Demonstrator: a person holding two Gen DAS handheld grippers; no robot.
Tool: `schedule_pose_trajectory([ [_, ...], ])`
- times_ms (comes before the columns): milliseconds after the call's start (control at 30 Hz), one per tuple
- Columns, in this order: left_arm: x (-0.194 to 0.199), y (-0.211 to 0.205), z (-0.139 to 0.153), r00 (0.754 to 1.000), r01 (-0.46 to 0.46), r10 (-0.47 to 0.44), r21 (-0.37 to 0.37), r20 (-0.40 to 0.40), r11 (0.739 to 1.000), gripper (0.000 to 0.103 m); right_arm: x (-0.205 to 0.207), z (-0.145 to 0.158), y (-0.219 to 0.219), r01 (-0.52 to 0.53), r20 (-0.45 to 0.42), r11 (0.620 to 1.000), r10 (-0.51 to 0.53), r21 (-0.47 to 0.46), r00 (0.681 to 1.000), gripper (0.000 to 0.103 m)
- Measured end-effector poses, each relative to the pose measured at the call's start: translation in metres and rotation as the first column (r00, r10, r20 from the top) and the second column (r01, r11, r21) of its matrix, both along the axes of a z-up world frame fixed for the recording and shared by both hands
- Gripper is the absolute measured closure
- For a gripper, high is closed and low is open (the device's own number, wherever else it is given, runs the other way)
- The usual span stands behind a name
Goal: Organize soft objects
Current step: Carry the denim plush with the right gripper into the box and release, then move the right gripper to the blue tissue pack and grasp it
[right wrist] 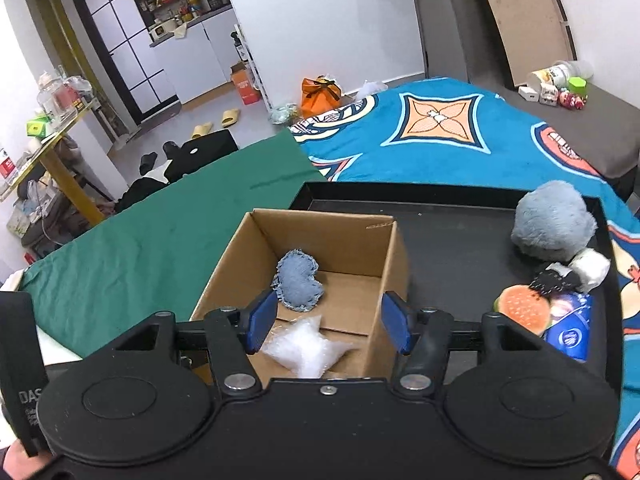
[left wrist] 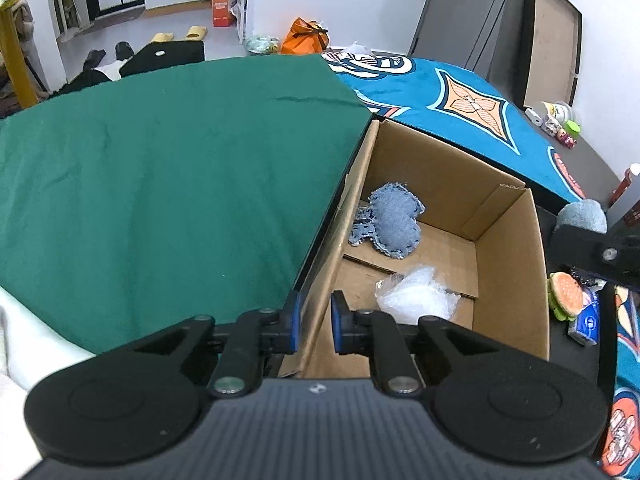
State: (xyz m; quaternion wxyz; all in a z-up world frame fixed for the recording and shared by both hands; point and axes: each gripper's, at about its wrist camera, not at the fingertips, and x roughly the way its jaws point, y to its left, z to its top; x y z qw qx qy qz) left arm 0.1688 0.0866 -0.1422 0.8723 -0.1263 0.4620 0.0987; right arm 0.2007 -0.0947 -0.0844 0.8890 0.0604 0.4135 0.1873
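An open cardboard box (left wrist: 508,264) stands on a black tray. In it lie a blue denim heart cushion (left wrist: 394,222) and a clear bubble-wrap bag (left wrist: 416,296). My left gripper (left wrist: 316,322) is shut on the box's left wall near its front corner, one blue pad on each side of the cardboard. In the right wrist view my right gripper (right wrist: 328,322) hangs open over the box (right wrist: 344,244), just above the bubble-wrap bag (right wrist: 306,346), with nothing between its pads. The denim heart (right wrist: 298,280) lies beyond it.
On the black tray (right wrist: 440,208), right of the box, lie a grey fluffy plush (right wrist: 554,220), a burger toy (right wrist: 522,308), a blue pack (right wrist: 568,332) and a small white soft piece (right wrist: 592,266). A green cloth (left wrist: 160,180) and a blue patterned blanket (right wrist: 440,140) cover the bed.
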Motion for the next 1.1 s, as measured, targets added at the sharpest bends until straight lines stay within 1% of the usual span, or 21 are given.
schedule_pose_trajectory([
  [200, 0.001, -0.009, 0.003, 1.000, 0.007, -0.006, 0.068, -0.011, 0.998, 0.087, -0.001, 0.009, -0.017, -0.019, 0.025, 1.000, 0.020, -0.012, 0.999, 0.045],
  [300, 0.002, -0.016, 0.004, 1.000, 0.020, -0.018, 0.119, -0.024, 0.993, 0.084, 0.001, 0.010, -0.028, -0.013, 0.031, 1.000, 0.013, -0.020, 0.999, 0.045],
  [400, 0.003, -0.019, 0.004, 0.999, 0.029, -0.025, 0.139, -0.034, 0.990, 0.081, 0.003, 0.009, -0.043, 0.005, 0.031, 1.000, -0.005, -0.022, 1.000, 0.044],
  [433, 0.004, -0.020, 0.005, 0.999, 0.032, -0.027, 0.142, -0.036, 0.989, 0.079, 0.004, 0.009, -0.047, 0.013, 0.030, 1.000, -0.012, -0.024, 0.999, 0.044],
  [500, 0.003, -0.023, 0.006, 0.999, 0.040, -0.036, 0.155, -0.029, 0.987, 0.072, 0.005, 0.005, -0.059, 0.032, 0.029, 0.999, -0.032, -0.023, 0.999, 0.043],
  [600, 0.002, -0.030, 0.007, 0.998, 0.054, -0.049, 0.203, -0.029, 0.978, 0.064, 0.006, -0.002, -0.073, 0.083, 0.027, 0.996, -0.082, -0.043, 0.996, 0.040],
  [667, 0.004, -0.034, 0.007, 0.998, 0.060, -0.052, 0.226, -0.039, 0.972, 0.063, 0.007, -0.008, -0.083, 0.115, 0.024, 0.992, -0.114, -0.051, 0.993, 0.040],
  [767, 0.006, -0.037, 0.007, 0.997, 0.063, -0.053, 0.244, -0.047, 0.968, 0.063, 0.010, -0.016, -0.094, 0.134, 0.001, 0.990, -0.134, -0.034, 0.991, 0.040],
  [867, 0.007, -0.042, 0.008, 0.996, 0.085, -0.075, 0.251, -0.049, 0.964, 0.062, 0.011, -0.023, -0.102, 0.149, 0.012, 0.988, -0.149, -0.028, 0.989, 0.039],
  [933, 0.008, -0.046, 0.010, 0.996, 0.091, -0.081, 0.263, -0.048, 0.960, 0.057, 0.011, -0.028, -0.108, 0.168, 0.025, 0.985, -0.167, -0.045, 0.986, 0.037],
  [967, 0.008, -0.049, 0.010, 0.995, 0.093, -0.082, 0.275, -0.051, 0.957, 0.050, 0.010, -0.031, -0.108, 0.182, 0.045, 0.981, -0.179, -0.073, 0.983, 0.034],
  [1000, 0.009, -0.051, 0.010, 0.995, 0.097, -0.084, 0.286, -0.057, 0.953, 0.046, 0.009, -0.033, -0.109, 0.190, 0.056, 0.978, -0.186, -0.087, 0.981, 0.030],
  [1067, 0.010, -0.055, 0.009, 0.993, 0.108, -0.092, 0.295, -0.066, 0.949, 0.043, 0.011, -0.038, -0.113, 0.190, 0.051, 0.979, -0.186, -0.078, 0.981, 0.029],
  [1100, 0.011, -0.058, 0.009, 0.993, 0.110, -0.093, 0.303, -0.072, 0.947, 0.040, 0.012, -0.041, -0.114, 0.186, 0.043, 0.980, -0.183, -0.072, 0.982, 0.028],
])
